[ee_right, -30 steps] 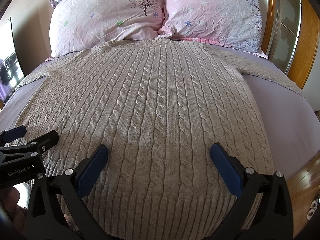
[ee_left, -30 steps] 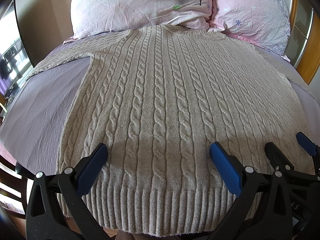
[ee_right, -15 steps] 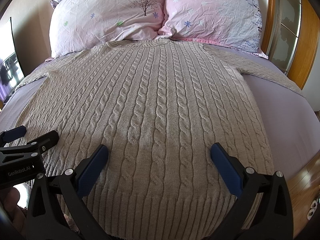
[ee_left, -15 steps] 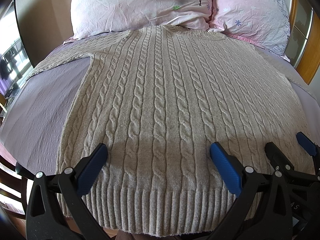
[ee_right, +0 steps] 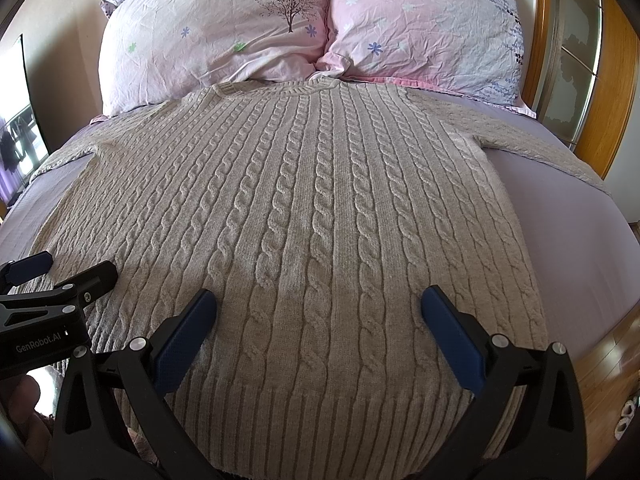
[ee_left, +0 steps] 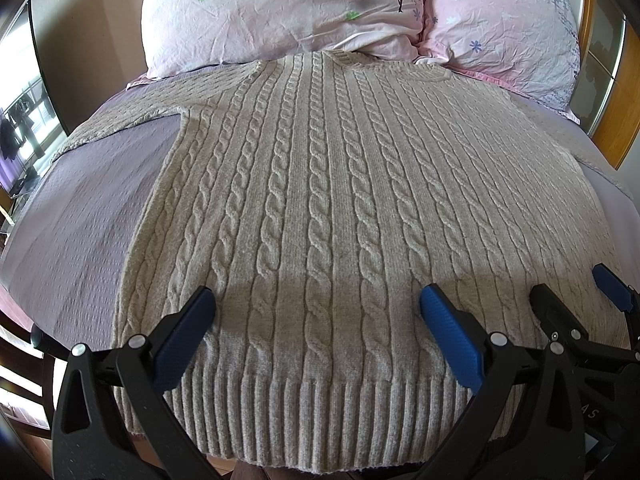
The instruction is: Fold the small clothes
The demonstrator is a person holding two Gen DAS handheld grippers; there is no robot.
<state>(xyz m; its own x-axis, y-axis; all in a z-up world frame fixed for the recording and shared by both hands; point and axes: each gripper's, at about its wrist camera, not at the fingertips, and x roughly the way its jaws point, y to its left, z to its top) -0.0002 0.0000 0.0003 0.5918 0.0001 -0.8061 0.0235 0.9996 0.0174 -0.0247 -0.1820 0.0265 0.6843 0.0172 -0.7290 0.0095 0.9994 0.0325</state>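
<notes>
Folding not yet started, judged from the layout: the sweater [ee_left: 340,208] is laid flat on the bed [ee_left: 80,216], collar up against the pillows [ee_right: 224,40], both sleeves spread out to the sides, ribbed hem [ee_left: 304,412] nearest the cameras at the bed's foot edge.

Left gripper [ee_left: 316,316] is held just above the hem on the left half; jaws wide open, nothing gripped. Whether the tips touch the knit cannot be told.

Right gripper [ee_right: 318,316] is positioned likewise on the right half; jaws wide open, empty.

Next move, as judged: either a hem pinch at both corners, or a sleeve is to be brought in first. Thick cable knit, so a deep bite is needed.
</notes>
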